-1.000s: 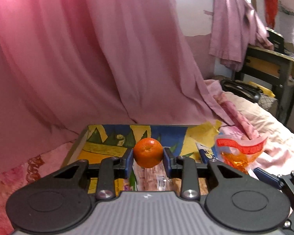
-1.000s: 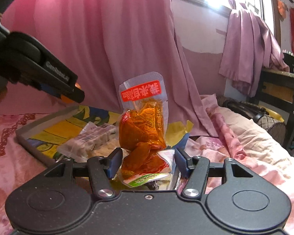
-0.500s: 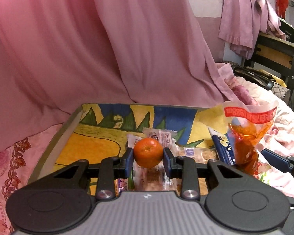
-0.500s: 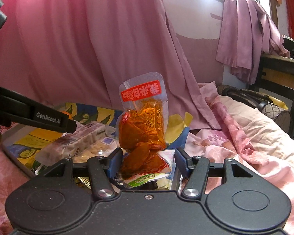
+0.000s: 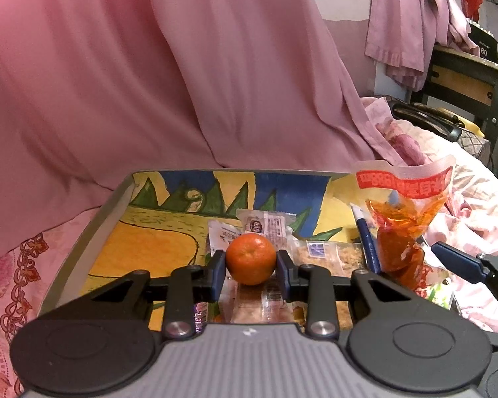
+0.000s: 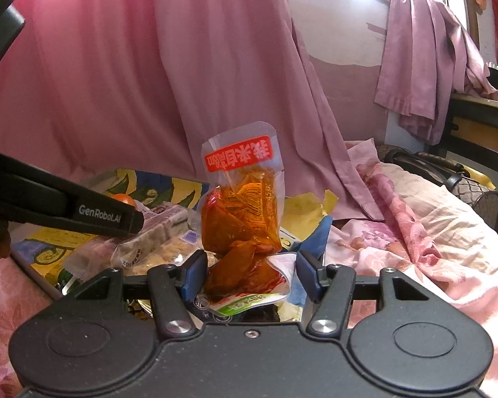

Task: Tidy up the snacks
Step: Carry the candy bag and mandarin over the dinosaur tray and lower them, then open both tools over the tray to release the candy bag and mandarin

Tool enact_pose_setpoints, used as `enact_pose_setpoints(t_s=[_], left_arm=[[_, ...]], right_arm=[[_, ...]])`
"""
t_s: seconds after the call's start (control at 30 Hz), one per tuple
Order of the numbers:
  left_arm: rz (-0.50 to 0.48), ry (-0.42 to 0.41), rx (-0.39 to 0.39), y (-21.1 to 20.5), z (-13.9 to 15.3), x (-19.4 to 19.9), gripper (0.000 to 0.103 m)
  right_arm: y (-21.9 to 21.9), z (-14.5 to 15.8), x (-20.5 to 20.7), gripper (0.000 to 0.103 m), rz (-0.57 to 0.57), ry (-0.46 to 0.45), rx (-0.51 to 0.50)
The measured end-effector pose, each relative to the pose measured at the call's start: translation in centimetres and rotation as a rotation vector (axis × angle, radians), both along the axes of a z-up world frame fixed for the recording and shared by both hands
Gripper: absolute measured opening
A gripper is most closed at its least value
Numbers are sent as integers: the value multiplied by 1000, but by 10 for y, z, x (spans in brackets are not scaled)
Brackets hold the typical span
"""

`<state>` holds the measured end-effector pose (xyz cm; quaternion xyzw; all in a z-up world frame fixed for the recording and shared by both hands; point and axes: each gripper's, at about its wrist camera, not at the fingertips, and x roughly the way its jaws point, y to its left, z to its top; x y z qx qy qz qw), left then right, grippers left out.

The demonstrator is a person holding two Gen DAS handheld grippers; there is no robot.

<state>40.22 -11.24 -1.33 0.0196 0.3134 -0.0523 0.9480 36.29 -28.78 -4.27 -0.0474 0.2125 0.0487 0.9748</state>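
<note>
You've lowered the left claw [image 5: 251, 267], still clenching the orange [image 5: 251, 259], over the tray [image 5: 116, 195] of snack packets [image 5: 328, 253]; right claw [image 6: 249, 273] grasps the orange pouch [image 6: 240, 219].

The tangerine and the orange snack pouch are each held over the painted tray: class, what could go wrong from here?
1. The tangerine is round and pinched only at its sides by the left gripper; once released it may roll across the tray.
2. The orange pouch stands tall in the right gripper; it could flop or slip sideways.
3. The two grippers work close together over crowded packets, so they could bump.
</note>
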Motion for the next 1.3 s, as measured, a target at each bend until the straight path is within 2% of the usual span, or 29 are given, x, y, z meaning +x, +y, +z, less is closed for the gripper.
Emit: enact_pose_setpoints(t_s=[0.63, 0.83, 1.03, 1.3], left_arm=[[5, 12, -24, 3, -2, 0, 36], [11, 15, -28, 4, -1, 0, 37], [24, 14, -34, 5, 0, -1, 45], [24, 19, -38, 5, 1, -4, 64]], right_arm=[[0, -1, 2, 65, 11, 10, 4], [1, -2, 2, 74, -5, 4, 0], [3, -1, -1, 82, -8, -2, -1], [0, 2, -3, 89, -12, 0, 10]])
